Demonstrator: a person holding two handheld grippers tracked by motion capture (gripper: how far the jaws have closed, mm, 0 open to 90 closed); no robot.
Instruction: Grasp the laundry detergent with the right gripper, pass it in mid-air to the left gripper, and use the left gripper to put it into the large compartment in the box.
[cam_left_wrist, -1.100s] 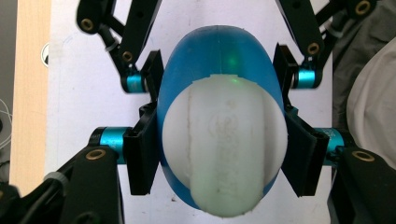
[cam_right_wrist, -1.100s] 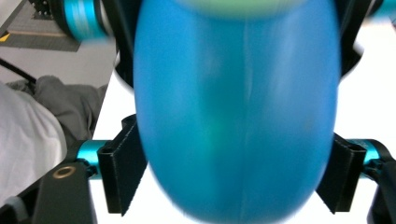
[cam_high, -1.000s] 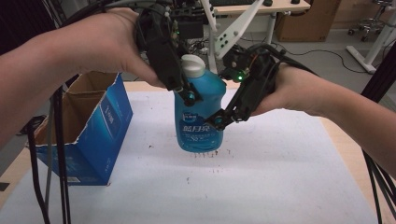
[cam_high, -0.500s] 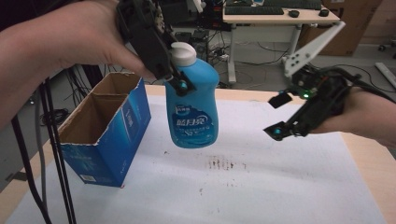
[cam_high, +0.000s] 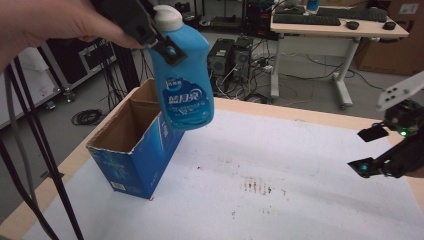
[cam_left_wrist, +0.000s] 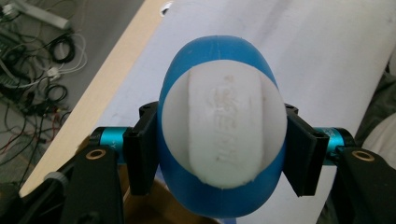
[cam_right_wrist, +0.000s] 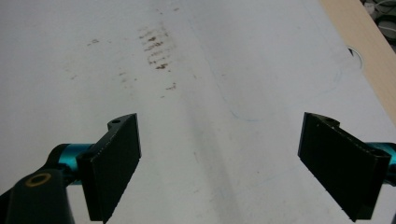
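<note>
The blue bottle (cam_high: 185, 75), lifted leftward in the clamped left tongs (cam_high: 162, 42), now hangs above the open box (cam_high: 131, 150), not yet lowered in; right tongs (cam_high: 372, 150) gape empty over the worktop (cam_high: 300, 200).

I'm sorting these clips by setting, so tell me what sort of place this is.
Probably a lab or office workroom. Behind the paper-covered table stands a desk with keyboards, computer towers sit on the floor amid tangled cables, and cardboard boxes are stacked at the right.
</note>
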